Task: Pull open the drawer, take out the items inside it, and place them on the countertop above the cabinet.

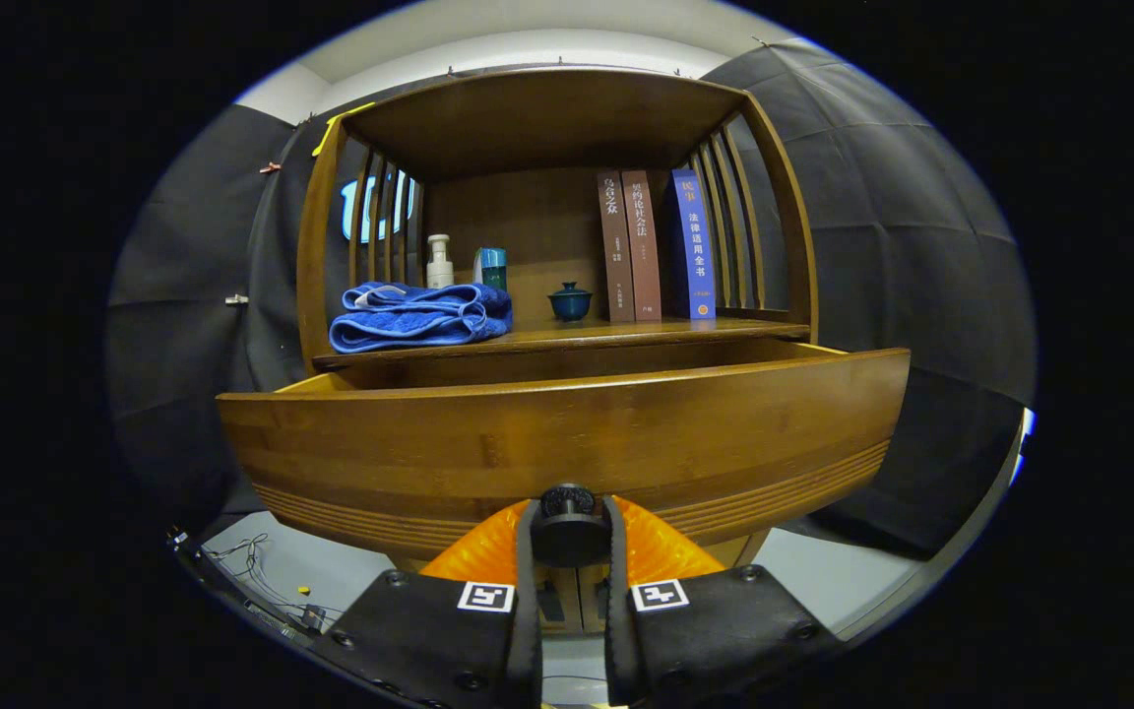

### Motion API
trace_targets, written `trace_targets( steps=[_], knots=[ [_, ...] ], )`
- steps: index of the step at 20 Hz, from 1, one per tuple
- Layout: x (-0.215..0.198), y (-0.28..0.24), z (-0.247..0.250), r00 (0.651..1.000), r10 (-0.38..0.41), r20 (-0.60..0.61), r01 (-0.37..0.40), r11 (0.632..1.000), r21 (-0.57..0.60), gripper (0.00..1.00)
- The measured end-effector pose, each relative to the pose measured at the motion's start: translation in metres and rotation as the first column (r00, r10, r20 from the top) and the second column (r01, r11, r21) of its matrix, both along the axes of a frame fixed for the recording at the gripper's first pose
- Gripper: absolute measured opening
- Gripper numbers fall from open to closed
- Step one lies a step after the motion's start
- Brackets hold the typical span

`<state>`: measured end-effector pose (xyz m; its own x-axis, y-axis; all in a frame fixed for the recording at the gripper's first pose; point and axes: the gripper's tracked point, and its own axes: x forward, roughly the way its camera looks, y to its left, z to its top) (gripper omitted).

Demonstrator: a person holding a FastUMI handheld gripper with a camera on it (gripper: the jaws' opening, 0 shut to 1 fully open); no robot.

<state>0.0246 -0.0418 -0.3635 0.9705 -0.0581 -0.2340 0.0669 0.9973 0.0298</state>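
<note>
The gripper (570, 537) is clenched on the dark round knob (570, 515) of the drawer (567, 433), which stands pulled out; its contents are hidden behind the front panel, so unloading appears not yet begun. On the desk (616, 335) beyond, three books (654, 244) carry Chinese spine titles, too small to read.

The drawer (567, 433) and the cabinet (547, 118) are of brown wood with a smooth, half-glossy varnish; fine grooves run along the drawer's lower edge. The knob (570, 532) looks like black matt plastic, and both orange fingers (473, 551), ribbed and shiny, press on it. On the countertop (626, 333) the towel (419, 315) is soft blue cloth, and the cup (570, 300) is glossy ceramic.
</note>
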Motion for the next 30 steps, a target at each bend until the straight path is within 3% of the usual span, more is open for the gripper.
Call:
trace_targets(
  steps=[7,15,18,22,24,28,30],
  knots=[
    [-0.031,-0.001,-0.005,1.000,0.001,-0.005,-0.001,1.000,0.007,0.29],
    [-0.031,-0.001,-0.005,1.000,0.009,-0.014,-0.009,1.000,-0.006,0.29],
    [-0.032,0.001,-0.006,0.998,0.030,-0.055,-0.028,0.999,0.022,0.46],
    [-0.039,-0.004,0.014,0.995,0.035,-0.098,-0.032,0.999,0.031,0.93],
    [-0.044,-0.015,0.041,0.996,0.003,-0.092,-0.006,1.000,-0.027,0.92],
    [-0.039,-0.008,0.106,0.993,0.038,-0.108,-0.043,0.998,-0.045,0.97],
    [-0.028,-0.001,0.118,0.978,0.064,-0.198,-0.069,0.997,-0.023,0.98]
  ],
)
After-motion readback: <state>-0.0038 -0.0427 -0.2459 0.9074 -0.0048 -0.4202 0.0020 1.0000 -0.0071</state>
